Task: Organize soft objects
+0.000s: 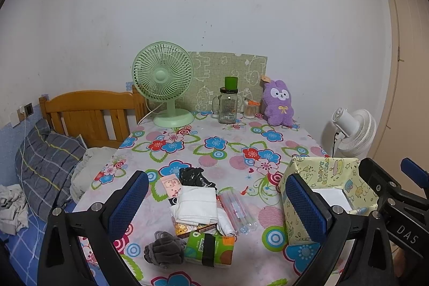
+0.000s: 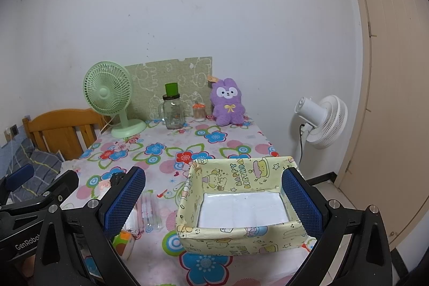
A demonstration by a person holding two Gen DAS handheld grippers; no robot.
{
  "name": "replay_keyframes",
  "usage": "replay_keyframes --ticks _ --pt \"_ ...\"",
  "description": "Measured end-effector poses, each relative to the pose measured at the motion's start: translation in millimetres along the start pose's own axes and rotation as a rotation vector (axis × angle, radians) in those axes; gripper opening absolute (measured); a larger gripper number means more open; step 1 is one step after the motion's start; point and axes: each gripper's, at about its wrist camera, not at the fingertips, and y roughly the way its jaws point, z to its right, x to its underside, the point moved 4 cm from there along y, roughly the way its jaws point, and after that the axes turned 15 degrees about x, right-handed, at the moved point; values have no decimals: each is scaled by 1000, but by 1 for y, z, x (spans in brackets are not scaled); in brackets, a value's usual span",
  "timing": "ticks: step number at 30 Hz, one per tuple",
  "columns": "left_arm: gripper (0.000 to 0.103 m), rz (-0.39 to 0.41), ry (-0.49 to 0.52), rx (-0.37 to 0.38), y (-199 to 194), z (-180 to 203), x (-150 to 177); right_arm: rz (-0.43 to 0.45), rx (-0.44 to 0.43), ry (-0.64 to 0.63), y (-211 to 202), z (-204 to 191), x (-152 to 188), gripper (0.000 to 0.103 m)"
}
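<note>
Hovering with fingers apart and empty, the left gripper [image 1: 217,203] faces the folded white cloth [image 1: 197,204] in the bench [image 1: 230,149] clutter; the right gripper [image 2: 213,201], likewise spread, frames the yellow box [image 2: 230,205]. Best practice: descend centred, pinching all cloth layers, avoiding the straws [image 1: 237,208] just beside.

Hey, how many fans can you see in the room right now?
2. A green desk fan stands at the table's far left by the wall; a white fan stands on the floor right of the table. None look hidden.

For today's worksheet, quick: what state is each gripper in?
Left gripper: open, holding nothing.
Right gripper: open, holding nothing.
</note>
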Motion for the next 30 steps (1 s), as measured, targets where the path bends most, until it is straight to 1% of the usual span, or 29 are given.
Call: replay_keyframes --ticks 3,15,30 --pt "103 -3 0 10 3 -1 1 -4 1 3 2 0 0 103" --pt "103 14 4 5 1 0 3 -10 3 5 4 0 -1 103" --pt "103 14 9 5 -1 0 1 -6 17 8 4 -2 0 103"
